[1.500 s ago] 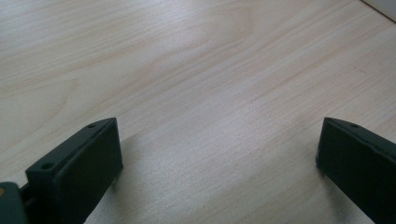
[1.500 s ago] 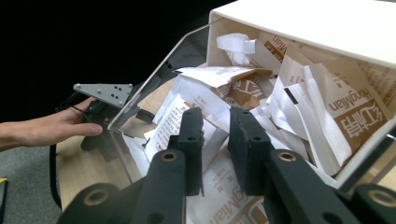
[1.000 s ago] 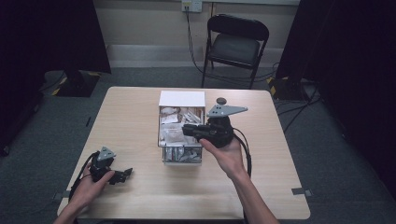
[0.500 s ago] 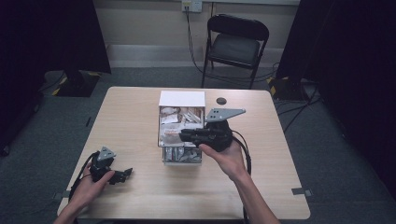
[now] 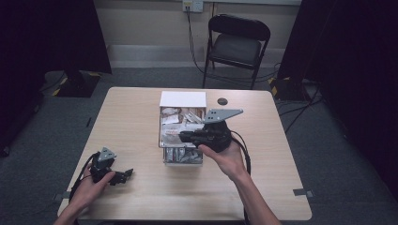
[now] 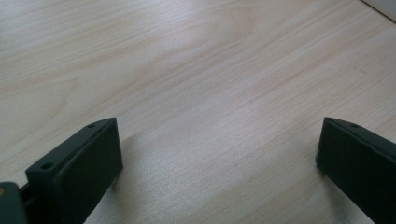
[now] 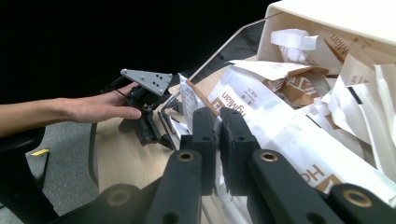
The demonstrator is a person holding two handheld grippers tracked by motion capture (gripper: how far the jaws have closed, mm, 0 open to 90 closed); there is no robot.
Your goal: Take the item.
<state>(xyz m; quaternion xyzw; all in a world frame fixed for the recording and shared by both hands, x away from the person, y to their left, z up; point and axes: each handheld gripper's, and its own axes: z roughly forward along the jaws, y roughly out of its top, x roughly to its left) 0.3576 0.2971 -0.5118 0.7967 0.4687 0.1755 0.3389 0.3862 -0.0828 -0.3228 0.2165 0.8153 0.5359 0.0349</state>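
Note:
A white box (image 5: 183, 99) stands mid-table, full of white and brown paper sachets (image 5: 176, 129). My right gripper (image 5: 180, 137) lies level over the box, its grey plate on top. In the right gripper view the jaws (image 7: 219, 116) have just been closing and stand pressed together above the sachets (image 7: 280, 135) beside the box wall (image 7: 299, 18). I see nothing plainly held between them. My left gripper (image 5: 124, 174) rests at the table's front left. Its jaws (image 6: 219, 154) stand wide apart over bare wood. It also appears in the right gripper view (image 7: 154, 135) under a hand.
A clear tray (image 5: 183, 155) with more sachets adjoins the box's near side. A small black disc (image 5: 222, 101) lies behind the box on the wooden table (image 5: 131, 122). A black folding chair (image 5: 237, 44) stands beyond the far edge.

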